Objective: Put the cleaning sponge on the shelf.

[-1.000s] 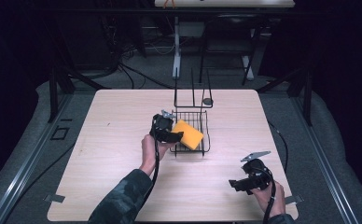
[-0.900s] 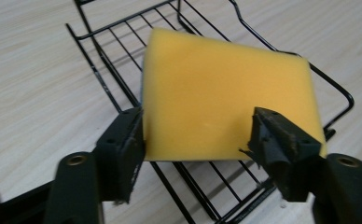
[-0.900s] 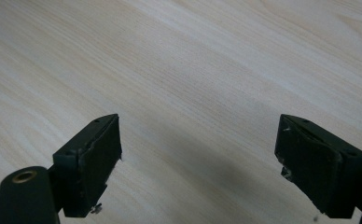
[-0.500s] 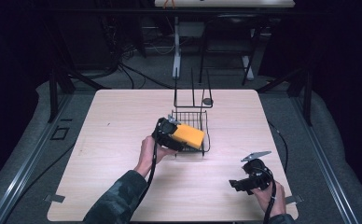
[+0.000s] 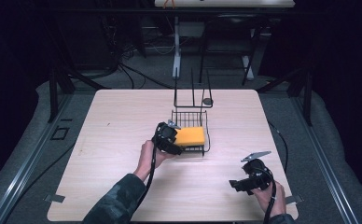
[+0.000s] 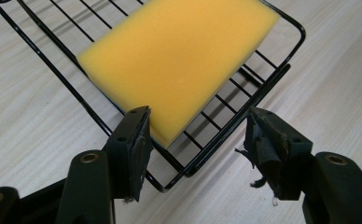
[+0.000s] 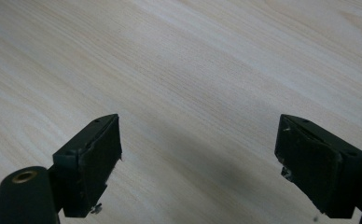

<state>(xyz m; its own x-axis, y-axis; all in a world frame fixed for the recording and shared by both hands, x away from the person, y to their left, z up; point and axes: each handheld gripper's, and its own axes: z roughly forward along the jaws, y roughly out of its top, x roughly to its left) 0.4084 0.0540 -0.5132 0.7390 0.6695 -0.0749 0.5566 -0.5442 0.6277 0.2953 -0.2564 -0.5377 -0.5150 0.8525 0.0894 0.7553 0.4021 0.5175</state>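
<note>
Apparently placing step ended: yellow sponge (image 6: 179, 65) laid in wire basket (image 6: 268, 88), left hand-held gripper (image 6: 195, 140) spread, empty; withdrawal judged next. Right hand-held gripper (image 7: 198, 163) held wide, empty, over counter (image 7: 193, 60).

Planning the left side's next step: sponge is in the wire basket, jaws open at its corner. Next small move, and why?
Probably back the left hand-held gripper off. Its jaws stand open, the yellow sponge lies flat in the black wire basket, apparently released. The right hand-held gripper is open over bare table.
</note>
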